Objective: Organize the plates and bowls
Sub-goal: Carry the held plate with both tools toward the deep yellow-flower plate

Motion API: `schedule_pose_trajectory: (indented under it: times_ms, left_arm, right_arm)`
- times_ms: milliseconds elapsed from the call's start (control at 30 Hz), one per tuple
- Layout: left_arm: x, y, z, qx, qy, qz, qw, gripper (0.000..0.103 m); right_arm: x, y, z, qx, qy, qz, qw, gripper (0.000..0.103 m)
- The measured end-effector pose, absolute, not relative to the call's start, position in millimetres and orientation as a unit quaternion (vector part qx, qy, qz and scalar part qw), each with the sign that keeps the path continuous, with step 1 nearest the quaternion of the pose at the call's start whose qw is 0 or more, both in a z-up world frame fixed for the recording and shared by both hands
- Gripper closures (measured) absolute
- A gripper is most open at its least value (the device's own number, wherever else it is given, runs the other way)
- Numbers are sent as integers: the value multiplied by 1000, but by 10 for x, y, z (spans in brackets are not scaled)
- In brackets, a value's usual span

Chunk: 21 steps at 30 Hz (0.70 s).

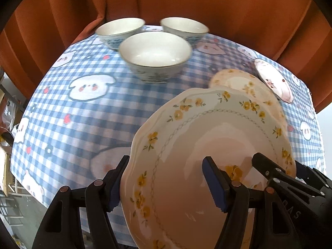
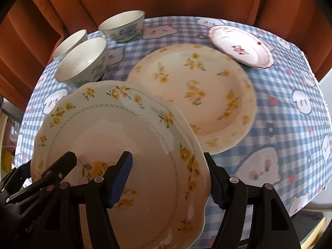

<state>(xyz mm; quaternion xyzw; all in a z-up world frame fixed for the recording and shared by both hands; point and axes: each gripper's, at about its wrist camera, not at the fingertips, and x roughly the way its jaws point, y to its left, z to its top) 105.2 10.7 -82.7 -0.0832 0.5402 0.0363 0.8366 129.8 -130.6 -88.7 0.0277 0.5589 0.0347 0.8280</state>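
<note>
A large scalloped plate with yellow flowers [image 1: 207, 128] [image 2: 114, 128] hangs tilted above the table, held at two opposite sides. My left gripper [image 1: 166, 161] is shut on its left rim, one pad outside the edge and one on the inner face. My right gripper [image 2: 167, 157] is shut on the right rim in the same way. A second yellow-flowered plate [image 2: 197, 95] lies flat on the cloth just beyond. A small pink-rimmed plate [image 2: 240, 45] sits further right. Three white bowls with blue patterns [image 1: 155, 51] [image 1: 120, 29] [image 1: 184, 28] stand grouped at the back left.
The table [image 1: 83, 112] wears a blue checked cloth with cartoon animals. Orange curtains [image 1: 186, 0] hang close behind its far edge. The cloth's right edge [image 2: 317, 95] drops off near the pink plate. Shelving and clutter show past the left edge.
</note>
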Motion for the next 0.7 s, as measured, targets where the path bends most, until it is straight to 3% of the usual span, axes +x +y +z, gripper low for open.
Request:
schedule_pose_trajectory:
  times_ms: [700]
  left_arm:
    - [1201,-1483,-911,-75,544,-4,835,33]
  right_arm:
    - [1293,-2989,-882,40,557,-2,830,31]
